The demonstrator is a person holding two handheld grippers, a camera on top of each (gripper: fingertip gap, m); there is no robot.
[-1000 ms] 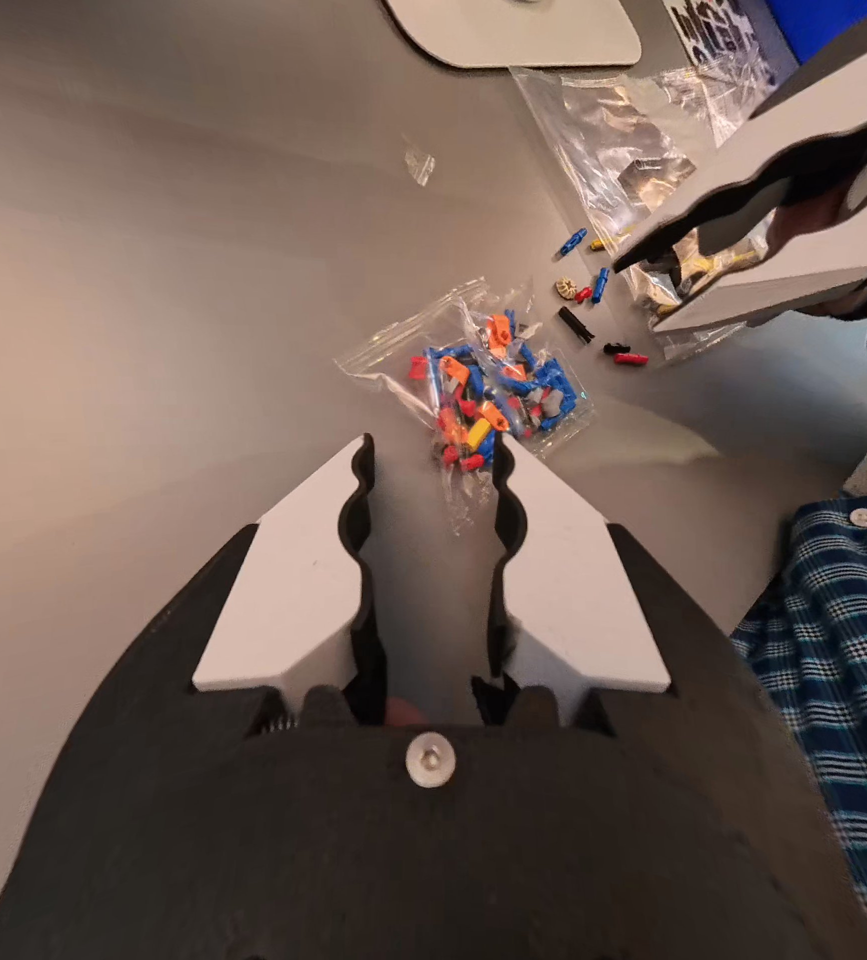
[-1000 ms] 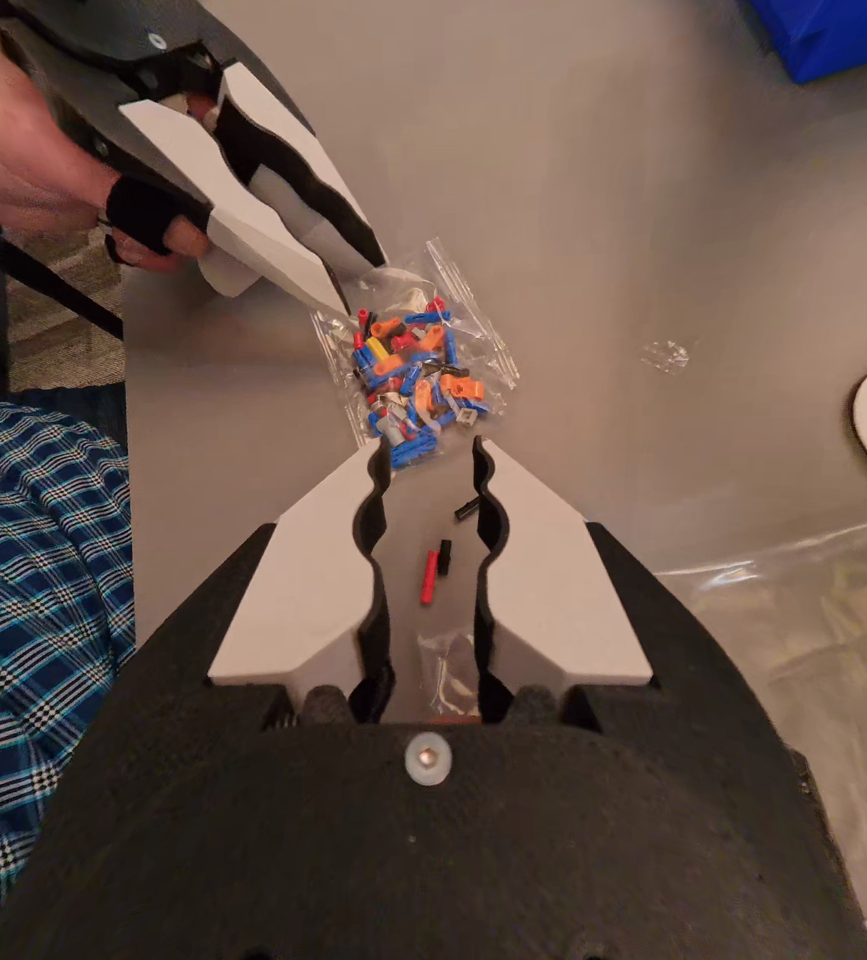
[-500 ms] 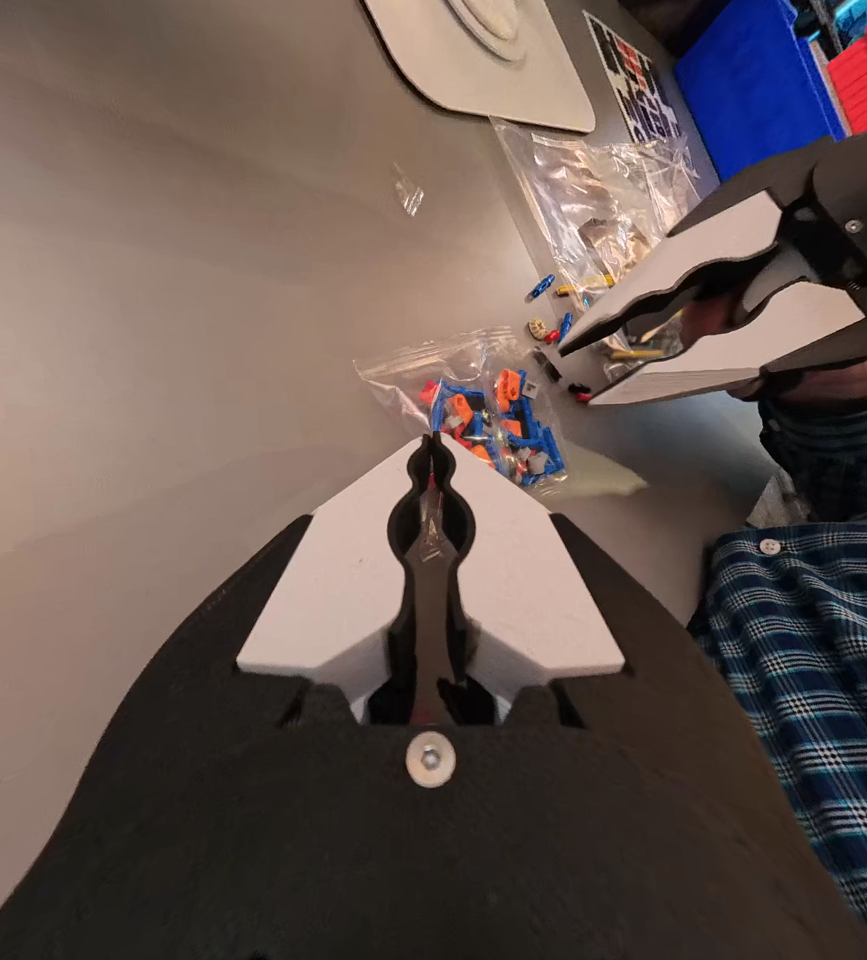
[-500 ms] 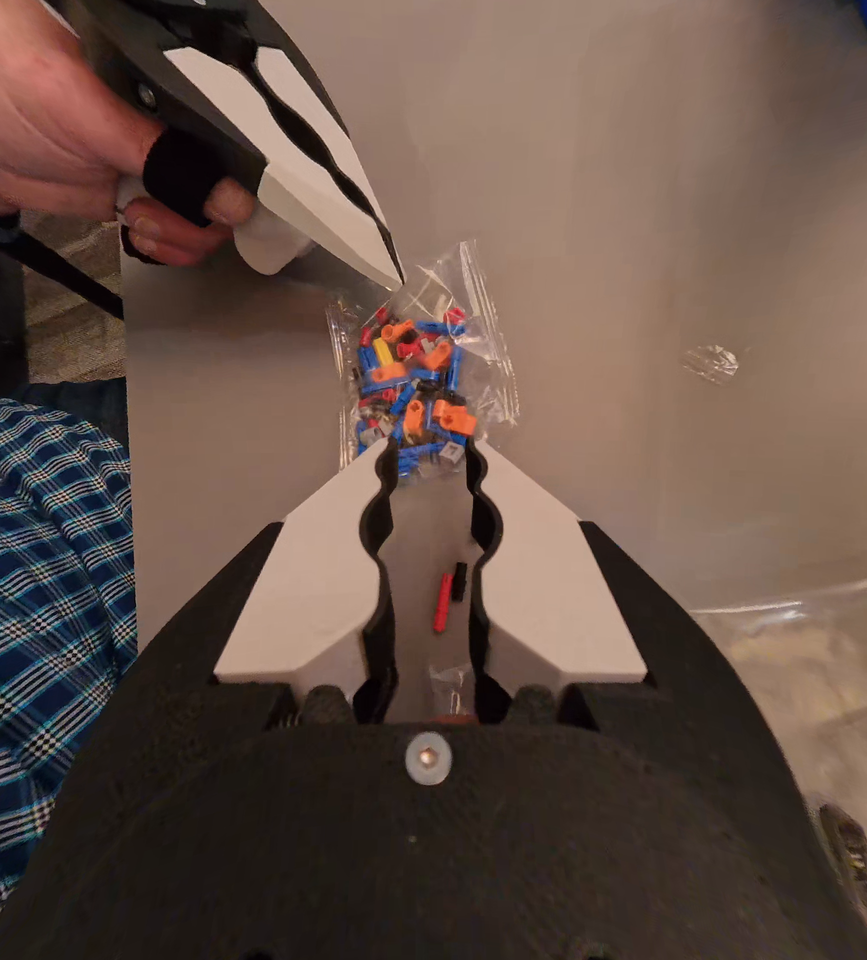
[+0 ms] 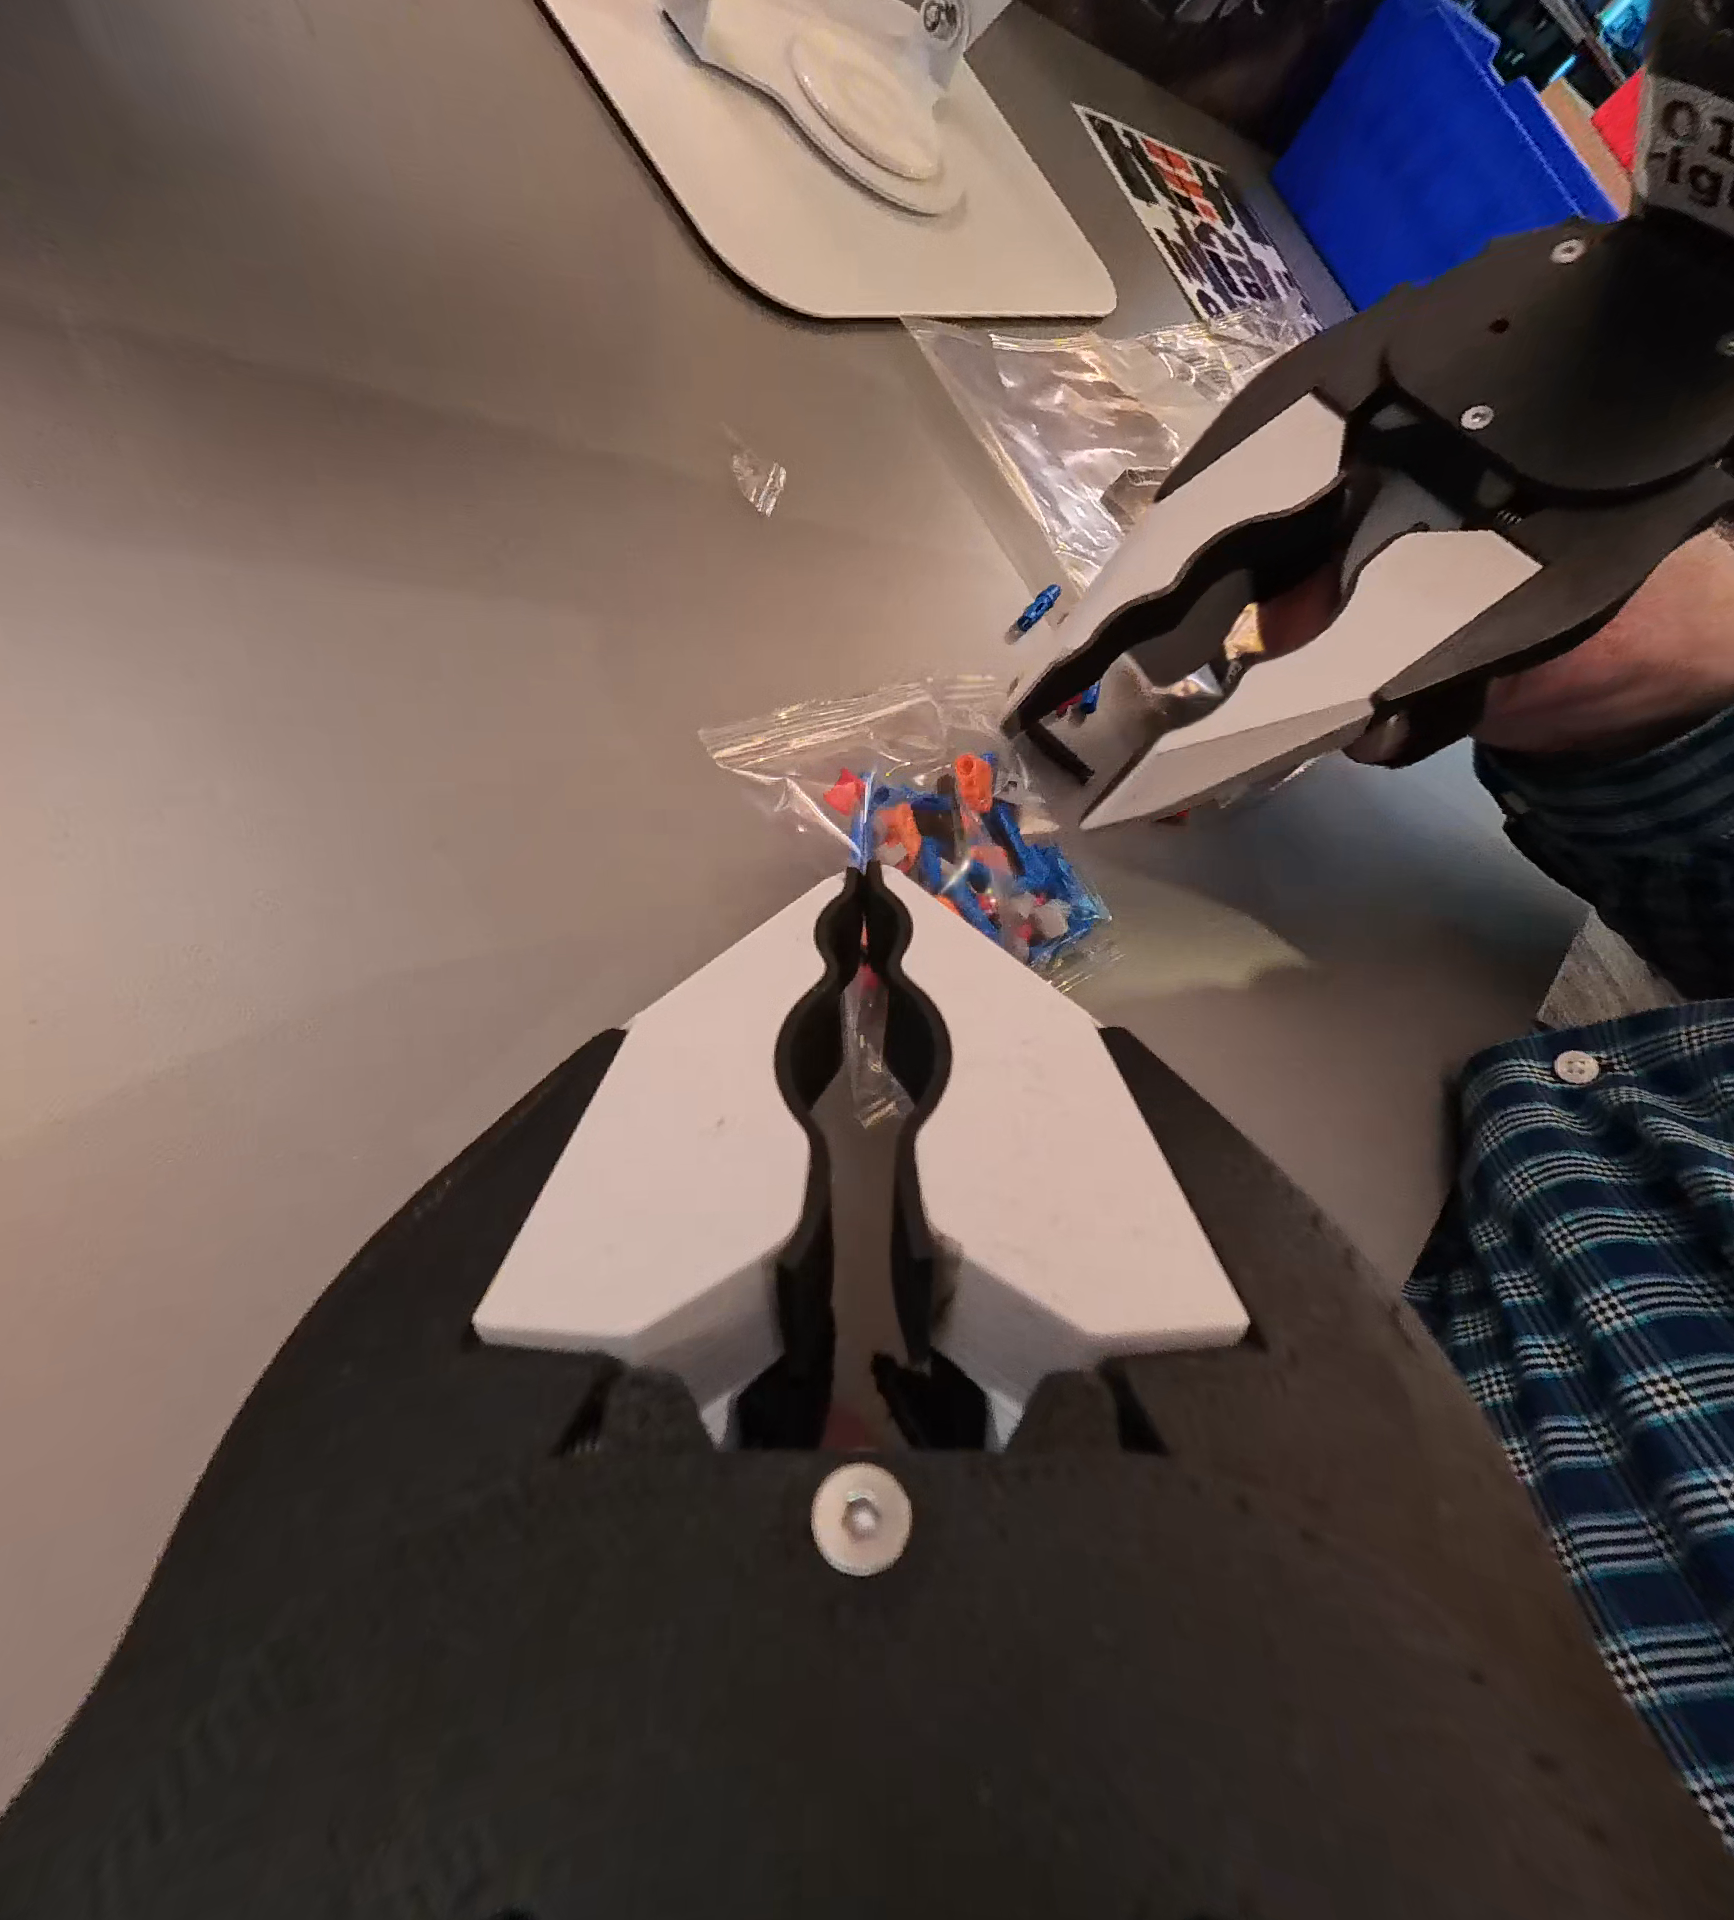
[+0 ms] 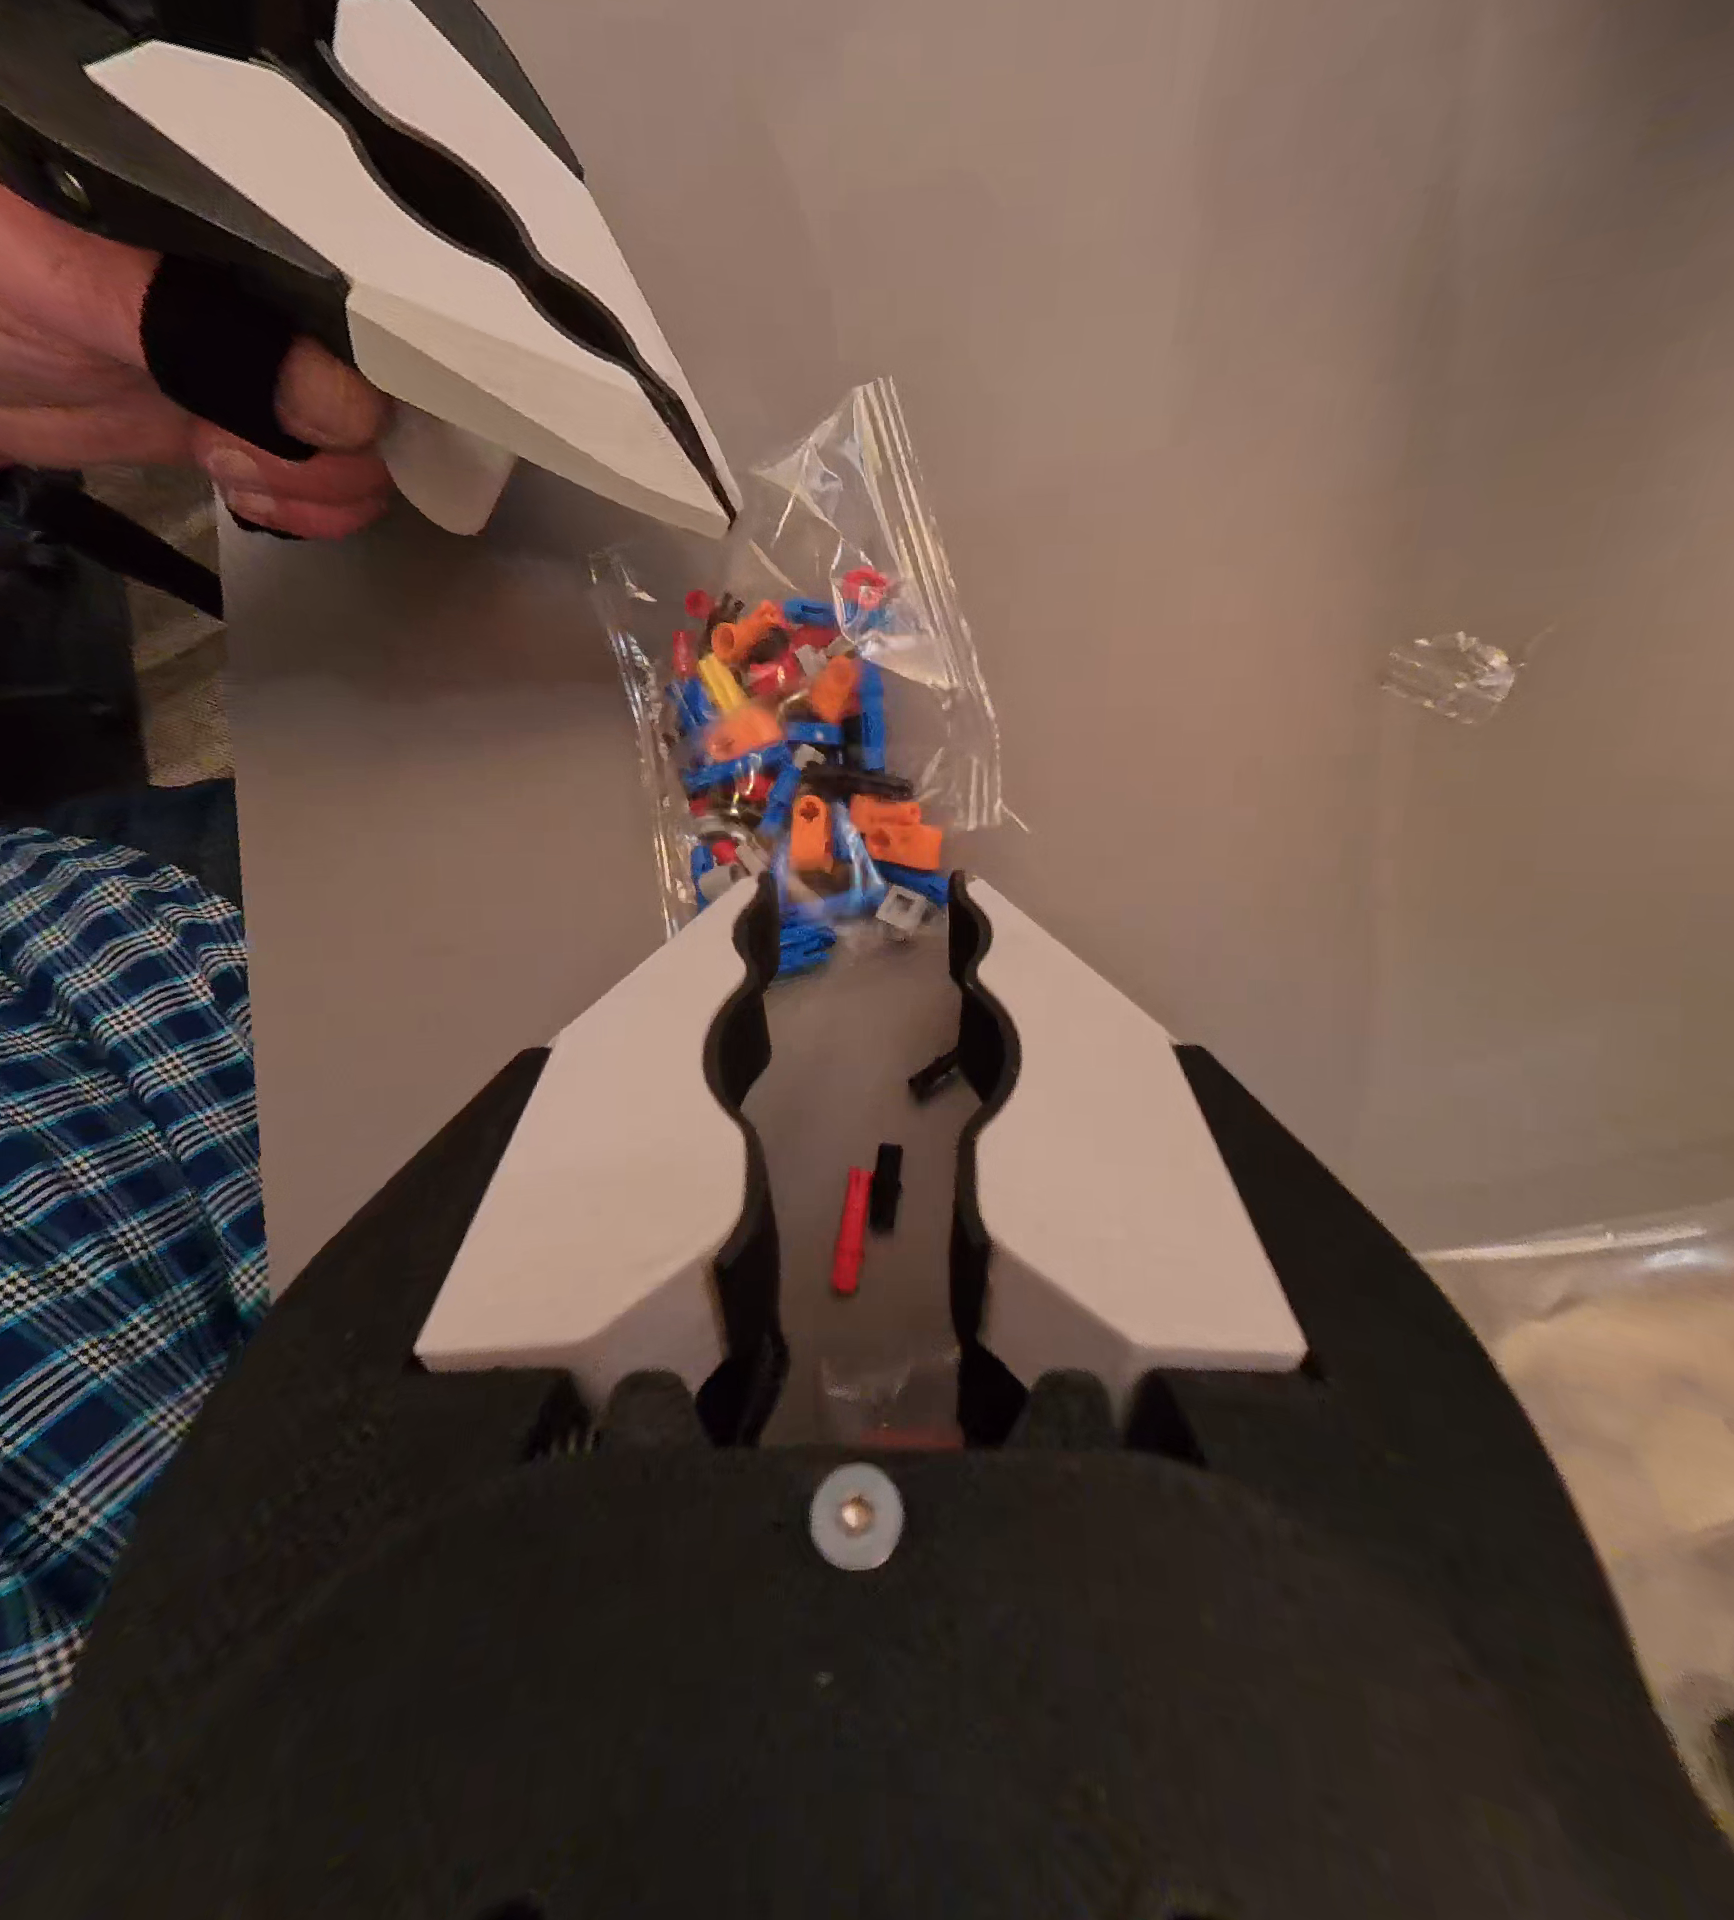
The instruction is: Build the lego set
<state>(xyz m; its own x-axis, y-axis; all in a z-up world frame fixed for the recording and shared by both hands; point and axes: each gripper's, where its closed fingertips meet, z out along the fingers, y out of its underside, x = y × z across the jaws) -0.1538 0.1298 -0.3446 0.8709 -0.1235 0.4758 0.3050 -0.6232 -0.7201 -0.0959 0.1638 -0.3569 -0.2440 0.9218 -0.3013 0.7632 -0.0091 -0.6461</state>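
A small clear bag of blue, orange, red and yellow lego pieces (image 5: 956,831) lies on the grey table. My left gripper (image 5: 863,883) is shut on the bag's near edge, and a strip of plastic shows between its fingers. In the right wrist view the left gripper (image 6: 723,509) holds the bag (image 6: 801,748) by its top corner, pulled up. My right gripper (image 6: 860,888) is open, its tips at the bag's other end. It also shows in the left wrist view (image 5: 1050,769). A loose red pin (image 6: 850,1231) and black pin (image 6: 884,1184) lie between its fingers.
A large clear bag (image 5: 1071,436), a white pad (image 5: 842,208), a sticker sheet (image 5: 1195,229) and a blue bin (image 5: 1414,177) sit at the back right. A plastic scrap (image 6: 1450,675) and a blue pin (image 5: 1037,611) lie loose. A plaid-sleeved arm (image 5: 1652,1247) is at right. The grippers' ends are close to 8 cm from one another.
My left gripper went from open to shut on the bag's edge and pulled that end up. My right gripper, still open, came closer to the bag's other end.
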